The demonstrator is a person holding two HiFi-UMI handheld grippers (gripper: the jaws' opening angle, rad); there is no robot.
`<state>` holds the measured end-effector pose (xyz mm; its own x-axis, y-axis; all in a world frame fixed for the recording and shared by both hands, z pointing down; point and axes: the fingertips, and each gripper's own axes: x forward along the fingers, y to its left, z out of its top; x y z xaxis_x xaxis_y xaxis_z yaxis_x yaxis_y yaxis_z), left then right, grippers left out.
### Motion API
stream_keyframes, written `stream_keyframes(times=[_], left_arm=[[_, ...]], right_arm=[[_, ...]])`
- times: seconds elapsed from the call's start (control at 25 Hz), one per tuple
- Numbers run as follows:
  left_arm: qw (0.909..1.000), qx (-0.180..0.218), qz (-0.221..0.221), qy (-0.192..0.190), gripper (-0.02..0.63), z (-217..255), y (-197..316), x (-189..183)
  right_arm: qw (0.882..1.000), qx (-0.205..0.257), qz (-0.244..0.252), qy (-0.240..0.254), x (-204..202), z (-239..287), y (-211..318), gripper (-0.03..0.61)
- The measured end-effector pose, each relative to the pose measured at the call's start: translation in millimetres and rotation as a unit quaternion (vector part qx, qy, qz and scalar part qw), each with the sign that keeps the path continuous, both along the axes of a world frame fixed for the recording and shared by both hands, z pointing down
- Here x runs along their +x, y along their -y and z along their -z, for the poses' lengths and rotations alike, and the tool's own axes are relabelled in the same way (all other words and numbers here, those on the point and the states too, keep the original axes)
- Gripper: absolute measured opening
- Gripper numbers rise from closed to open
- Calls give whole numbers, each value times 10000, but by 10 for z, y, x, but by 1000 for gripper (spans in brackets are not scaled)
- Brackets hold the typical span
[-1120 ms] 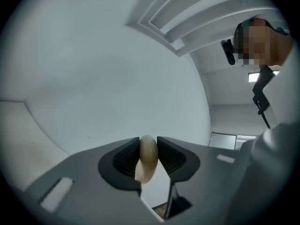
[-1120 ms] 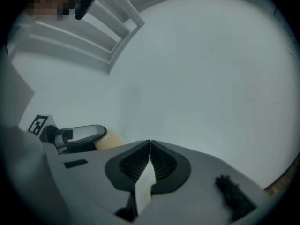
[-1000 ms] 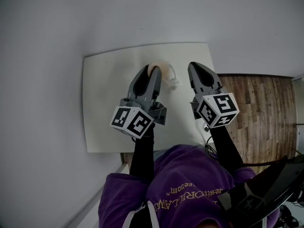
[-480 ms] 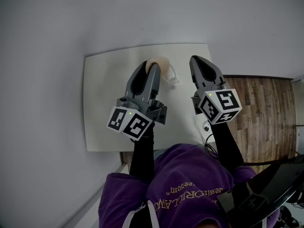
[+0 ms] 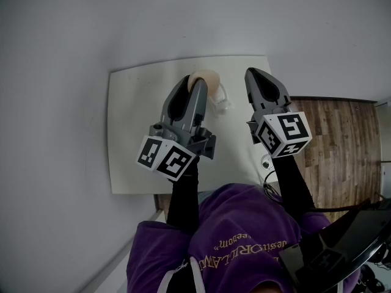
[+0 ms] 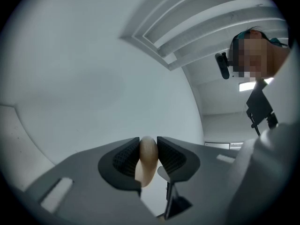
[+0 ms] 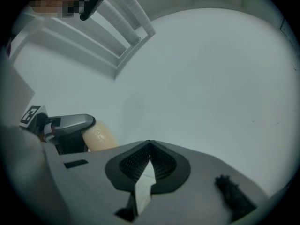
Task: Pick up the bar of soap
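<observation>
The bar of soap (image 5: pixel 206 78) is a pale beige oval, pinched edge-on between the pads of my left gripper (image 5: pixel 195 85) above the white table (image 5: pixel 134 133). In the left gripper view the soap (image 6: pixel 148 157) fills the gap between the ribbed pads of that gripper (image 6: pixel 149 150), which is shut on it. My right gripper (image 5: pixel 259 79) hangs to the right of the soap, apart from it. Its jaws (image 7: pixel 149 149) are shut with nothing between them. The right gripper view also catches the soap (image 7: pixel 101 137) in the left gripper (image 7: pixel 70 123).
A small clear plastic piece (image 5: pixel 221 104) lies on the table just right of the left gripper. The table's right edge borders a wooden floor (image 5: pixel 336 145). A grey wall stands behind the table. A person in a purple shirt (image 5: pixel 238 243) fills the bottom of the head view.
The left gripper has moved slightly up and away with the soap in it, off the spot beside the clear plastic piece. The right gripper has barely shifted.
</observation>
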<state>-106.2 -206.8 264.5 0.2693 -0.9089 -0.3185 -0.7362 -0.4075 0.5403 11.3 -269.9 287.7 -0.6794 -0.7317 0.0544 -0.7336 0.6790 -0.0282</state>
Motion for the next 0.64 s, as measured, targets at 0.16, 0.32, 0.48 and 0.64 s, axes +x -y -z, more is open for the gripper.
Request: stream_keyframes(times=[0.16, 0.32, 0.48, 0.64], left_arm=[[10000, 15, -42, 21, 124, 8, 13, 4], [10000, 41, -72, 6, 124, 31, 15, 20], [9999, 45, -96, -73, 124, 38, 23, 19], [9999, 49, -90, -111, 124, 34, 31, 2]], right_arm=[[10000, 9, -3, -36, -20, -3, 19, 9], [10000, 26, -8, -66, -25, 6, 21, 9], [10000, 51, -13, -84, -28, 22, 29, 9], [9999, 72, -6, -102, -42, 28, 36, 9]])
